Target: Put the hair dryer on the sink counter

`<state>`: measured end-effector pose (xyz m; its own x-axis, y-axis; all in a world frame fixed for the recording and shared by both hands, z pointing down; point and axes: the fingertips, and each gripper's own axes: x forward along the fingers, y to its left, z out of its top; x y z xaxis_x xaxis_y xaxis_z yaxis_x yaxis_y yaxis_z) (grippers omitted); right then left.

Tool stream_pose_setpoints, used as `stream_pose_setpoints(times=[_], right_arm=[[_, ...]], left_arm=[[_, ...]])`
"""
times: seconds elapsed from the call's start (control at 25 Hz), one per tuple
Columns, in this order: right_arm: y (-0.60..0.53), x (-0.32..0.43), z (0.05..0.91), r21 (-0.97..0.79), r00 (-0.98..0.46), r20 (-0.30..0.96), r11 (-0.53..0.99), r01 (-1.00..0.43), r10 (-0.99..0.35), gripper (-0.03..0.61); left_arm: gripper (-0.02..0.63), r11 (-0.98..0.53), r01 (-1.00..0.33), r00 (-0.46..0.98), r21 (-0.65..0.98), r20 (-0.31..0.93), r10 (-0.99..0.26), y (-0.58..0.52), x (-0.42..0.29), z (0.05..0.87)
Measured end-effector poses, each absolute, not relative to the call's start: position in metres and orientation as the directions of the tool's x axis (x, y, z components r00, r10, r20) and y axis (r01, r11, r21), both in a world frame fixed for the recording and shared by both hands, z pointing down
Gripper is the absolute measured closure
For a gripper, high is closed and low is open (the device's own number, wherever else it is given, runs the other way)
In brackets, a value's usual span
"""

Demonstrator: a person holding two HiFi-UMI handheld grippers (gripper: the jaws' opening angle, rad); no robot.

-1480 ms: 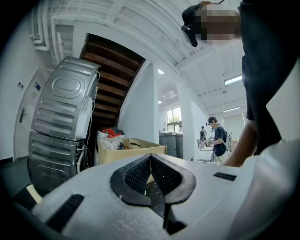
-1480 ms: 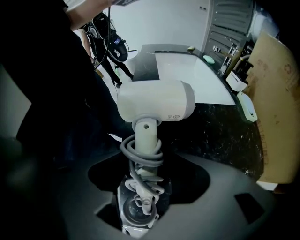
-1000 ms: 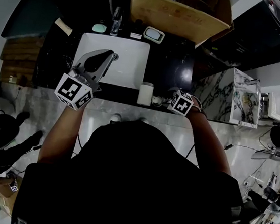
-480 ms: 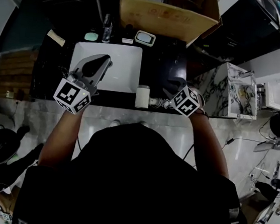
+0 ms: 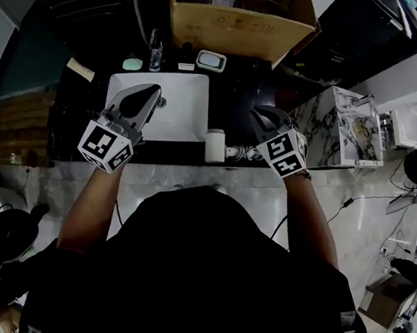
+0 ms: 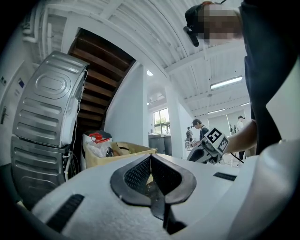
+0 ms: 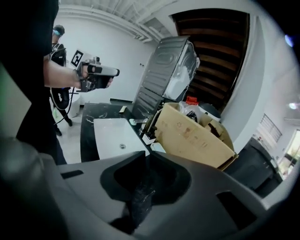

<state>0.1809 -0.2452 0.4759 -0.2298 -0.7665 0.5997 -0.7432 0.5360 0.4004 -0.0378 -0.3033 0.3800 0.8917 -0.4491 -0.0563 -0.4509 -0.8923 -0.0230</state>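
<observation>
Right gripper (image 7: 146, 154): jaws have just been closing and now meet at the tips, with nothing between them; it is held tilted downward over the dark sink counter (image 5: 244, 91), to the right of the white basin (image 5: 181, 113); its marker cube (image 5: 282, 152) faces the head camera. Left gripper (image 6: 150, 158): jaws likewise pressed together and empty; it is held level above the left part of the basin, pointing toward the back of the counter. Hair dryer (image 5: 215, 145): white, lying on its side at the front edge of the counter, just beside the basin's front right corner; it lies between the two grippers in the head view, nearer the right one, and is held by neither. Behind the basin, along the counter's rear edge: a small bottle (image 5: 156, 48), a pale green item (image 5: 132, 63) and a soap dish (image 5: 211, 60); behind these, an open cardboard box (image 5: 237, 22) with loose contents. Seen in both gripper views beyond the box: a grey ribbed metal casing (image 6: 47, 117) under dark wooden stairs (image 6: 101, 79).
</observation>
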Motion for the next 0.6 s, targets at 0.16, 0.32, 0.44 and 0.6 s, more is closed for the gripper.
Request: stream_pose_setpoints(times=[0.16,0.32,0.44,0.6], right_arm=[[-0.244,0.187,0.458,0.384,-0.182,0.539,0.432,-0.816,-0.823,0.553],[-0.239,0.197,0.447,0.347,-0.151,0.500,0.358,-0.867,-0.852,0.568],[-0.235,0.206,0.441,0.317,-0.131,0.475,0.308,-0.897,-0.870,0.569],[-0.232,0.216,0.424,0.277,-0.109,0.409,0.237,-0.931,-0.906,0.569]], left_arm=[[0.598,-0.893,-0.447,0.893,-0.048,-0.074,-0.444,-0.305,-0.042,0.371],[0.598,-0.900,-0.433,0.900,-0.058,-0.079,-0.428,-0.305,-0.039,0.367],[0.598,-0.906,-0.418,0.908,-0.063,-0.072,-0.414,-0.302,-0.036,0.368],[0.598,-0.908,-0.415,0.909,-0.066,-0.070,-0.410,-0.301,-0.036,0.369]])
